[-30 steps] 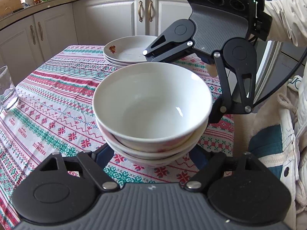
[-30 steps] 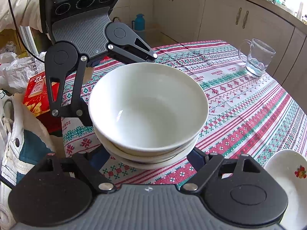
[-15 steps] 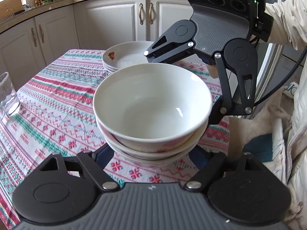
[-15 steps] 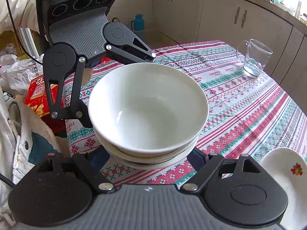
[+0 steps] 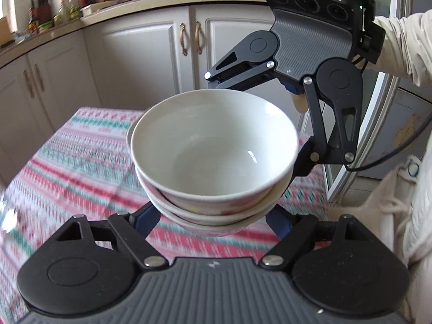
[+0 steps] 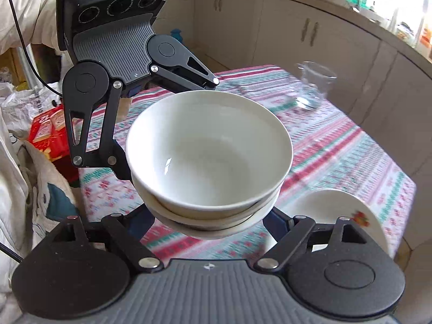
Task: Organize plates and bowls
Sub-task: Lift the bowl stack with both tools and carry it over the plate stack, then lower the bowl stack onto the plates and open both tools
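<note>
Stack of nested white ceramic bowls (image 5: 213,159) held in the air above the red-and-green patterned tablecloth (image 5: 67,167), between my two grippers. My left gripper (image 5: 213,218) clasps the stack's near side from below; my right gripper (image 6: 210,221) clasps the opposite side, fingers spread around the lowest bowl. White flower-printed plate (image 6: 337,208) on the cloth, lower right. Clear glass mug (image 6: 313,86) farther back.

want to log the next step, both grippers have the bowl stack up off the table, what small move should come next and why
Probably keep carrying the bowl stack level toward the plates at lower right and ease it down there. The left hand-held gripper and right hand-held gripper cradle the stack from opposite sides, clear of the tablecloth, so both must move together or it could tip.
</note>
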Action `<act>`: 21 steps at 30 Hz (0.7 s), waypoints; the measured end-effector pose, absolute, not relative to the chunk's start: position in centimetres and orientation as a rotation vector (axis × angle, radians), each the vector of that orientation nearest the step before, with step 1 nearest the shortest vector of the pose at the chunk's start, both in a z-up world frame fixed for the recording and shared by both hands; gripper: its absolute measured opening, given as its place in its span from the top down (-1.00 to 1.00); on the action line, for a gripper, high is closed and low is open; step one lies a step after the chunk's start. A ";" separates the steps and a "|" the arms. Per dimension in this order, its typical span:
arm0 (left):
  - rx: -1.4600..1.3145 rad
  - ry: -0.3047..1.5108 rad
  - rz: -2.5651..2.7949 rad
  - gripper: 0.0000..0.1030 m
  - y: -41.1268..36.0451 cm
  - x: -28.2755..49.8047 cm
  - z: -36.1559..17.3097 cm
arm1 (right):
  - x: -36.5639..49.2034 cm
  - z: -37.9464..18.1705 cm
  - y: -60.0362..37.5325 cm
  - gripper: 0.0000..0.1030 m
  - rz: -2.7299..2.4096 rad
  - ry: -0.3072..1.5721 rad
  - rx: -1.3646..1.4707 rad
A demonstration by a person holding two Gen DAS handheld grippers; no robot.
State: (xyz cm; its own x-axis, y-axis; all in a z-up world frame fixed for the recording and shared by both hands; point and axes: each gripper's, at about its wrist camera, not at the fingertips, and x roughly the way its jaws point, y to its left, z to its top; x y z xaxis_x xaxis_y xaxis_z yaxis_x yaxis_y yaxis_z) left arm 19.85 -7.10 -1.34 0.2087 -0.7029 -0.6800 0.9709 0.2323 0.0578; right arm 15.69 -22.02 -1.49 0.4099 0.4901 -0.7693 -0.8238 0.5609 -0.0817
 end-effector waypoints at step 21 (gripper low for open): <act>0.590 0.567 -1.332 -0.63 -17.6 27.3 -3.8 | 21.6 -2.8 -33.2 -0.75 0.717 0.811 -0.429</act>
State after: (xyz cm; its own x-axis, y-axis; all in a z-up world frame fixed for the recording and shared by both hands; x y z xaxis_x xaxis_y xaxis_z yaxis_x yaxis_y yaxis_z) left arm 27.34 -17.63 -3.81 0.1492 -0.7163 -0.6817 0.9878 0.1385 0.0707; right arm 21.64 -33.24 -2.76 0.4775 0.4106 -0.7768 -0.7207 0.6888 -0.0788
